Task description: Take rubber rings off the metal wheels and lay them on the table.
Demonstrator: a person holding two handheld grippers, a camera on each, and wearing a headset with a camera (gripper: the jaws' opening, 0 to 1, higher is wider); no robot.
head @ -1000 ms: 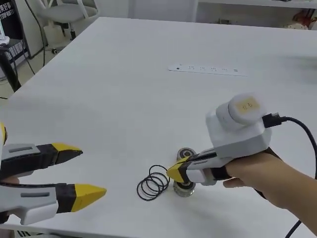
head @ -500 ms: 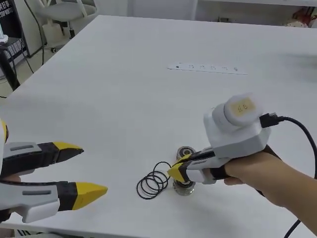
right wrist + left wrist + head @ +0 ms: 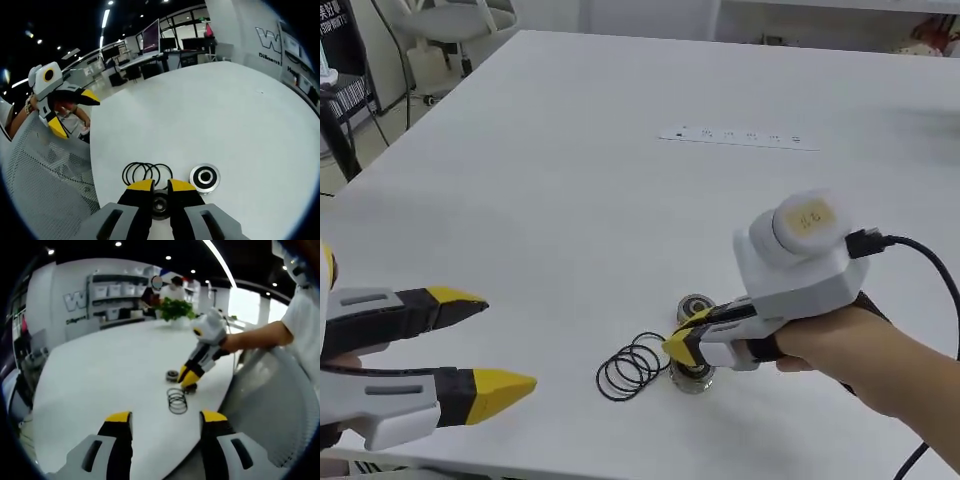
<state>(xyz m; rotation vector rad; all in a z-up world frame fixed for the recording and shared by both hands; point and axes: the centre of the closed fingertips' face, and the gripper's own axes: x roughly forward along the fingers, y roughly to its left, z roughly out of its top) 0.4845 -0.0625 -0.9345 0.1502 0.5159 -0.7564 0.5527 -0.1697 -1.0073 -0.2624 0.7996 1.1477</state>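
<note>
The right gripper (image 3: pixel 161 186) held its jaws nearly together directly over the near wheel (image 3: pixel 160 205); whether they pinched a ring could not be determined. Loose rings (image 3: pixel 146 172) lay just ahead-left of its tips and the second wheel (image 3: pixel 204 177) ahead-right. The left gripper (image 3: pixel 498 342), jaws spread, stood well apart.

In the head view, the right gripper (image 3: pixel 675 348) covers the top of the near metal wheel (image 3: pixel 692 379) and the lower edge of the far metal wheel (image 3: pixel 694 302). In the right gripper view, the near wheel sits half hidden between the jaws. It is unclear whether they grip it or whether a ring is on it. The jaw tips also cover the near edge of the loose rubber rings (image 3: pixel 145 171). The left gripper (image 3: pixel 505 344) is cut off by the head view's left and bottom edges.
</note>
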